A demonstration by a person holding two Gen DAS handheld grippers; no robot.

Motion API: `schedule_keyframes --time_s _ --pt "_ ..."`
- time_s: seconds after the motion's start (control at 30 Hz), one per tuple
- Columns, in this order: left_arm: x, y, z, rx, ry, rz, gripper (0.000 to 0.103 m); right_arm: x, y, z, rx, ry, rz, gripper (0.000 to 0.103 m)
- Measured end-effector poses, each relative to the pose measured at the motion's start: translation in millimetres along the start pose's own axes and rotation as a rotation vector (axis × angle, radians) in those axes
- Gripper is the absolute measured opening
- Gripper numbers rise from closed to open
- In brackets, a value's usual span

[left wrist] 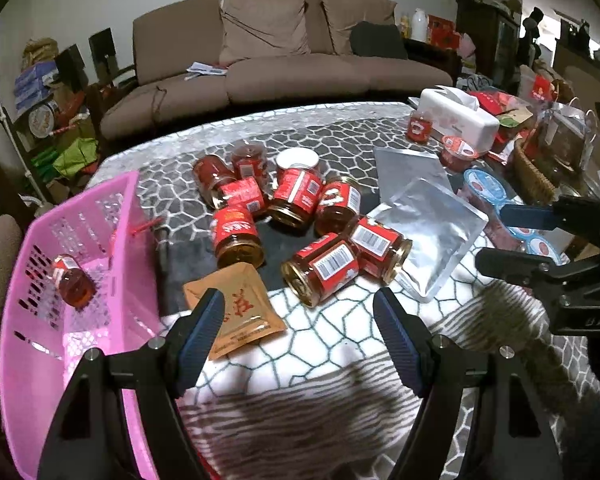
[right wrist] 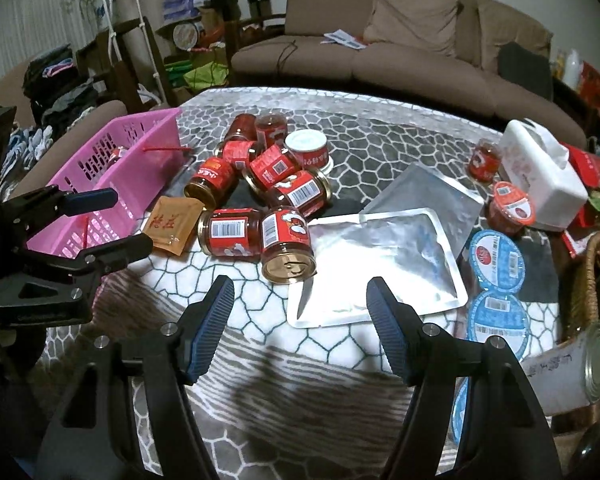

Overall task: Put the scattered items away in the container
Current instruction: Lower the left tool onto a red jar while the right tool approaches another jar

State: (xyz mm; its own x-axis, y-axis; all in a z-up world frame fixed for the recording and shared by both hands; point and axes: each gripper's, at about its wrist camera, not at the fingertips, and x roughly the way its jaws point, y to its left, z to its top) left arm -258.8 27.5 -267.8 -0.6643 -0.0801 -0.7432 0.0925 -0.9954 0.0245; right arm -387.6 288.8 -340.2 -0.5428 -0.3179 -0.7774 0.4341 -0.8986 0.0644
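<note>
Jars lie heaped mid-table in the left wrist view, all on their sides, with the pink basket to their left holding one jar already. The left claw hangs part open and empty above the patterned table, its left finger over an orange sachet; the nearest jar lies just ahead of the gap, gold lid toward the claw, long axis running away up to the right. The right claw shows at the right edge, also holding nothing. Seen from the right wrist, the right claw stands moderately open and empty, and the closest jar lies directly ahead between the finger lines, its gold lid facing the claw and its axis pointing away toward the heap. Two foil pouches lie to the right of it, the basket well off to the left beyond the left claw. I judge the right hand better lined up with this jar, though the jar lies end-on, so the fingers would close across its width.
</note>
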Motion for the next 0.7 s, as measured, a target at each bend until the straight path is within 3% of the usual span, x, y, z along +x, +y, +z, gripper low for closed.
schedule_keyframes --time_s 0.1,0.4,0.7 --pt "6 -1 -1 -0.021 -0.007 -0.039 0.077 7 -1 1 -0.006 0.002 0.001 0.066" --pt "26 -8 4 -0.001 0.001 -0.015 0.077 28 -9 5 -0.007 0.01 0.017 0.066" --pt "42 -12 6 0.002 -0.002 -0.051 0.075 44 -12 7 -0.005 0.01 0.044 0.066"
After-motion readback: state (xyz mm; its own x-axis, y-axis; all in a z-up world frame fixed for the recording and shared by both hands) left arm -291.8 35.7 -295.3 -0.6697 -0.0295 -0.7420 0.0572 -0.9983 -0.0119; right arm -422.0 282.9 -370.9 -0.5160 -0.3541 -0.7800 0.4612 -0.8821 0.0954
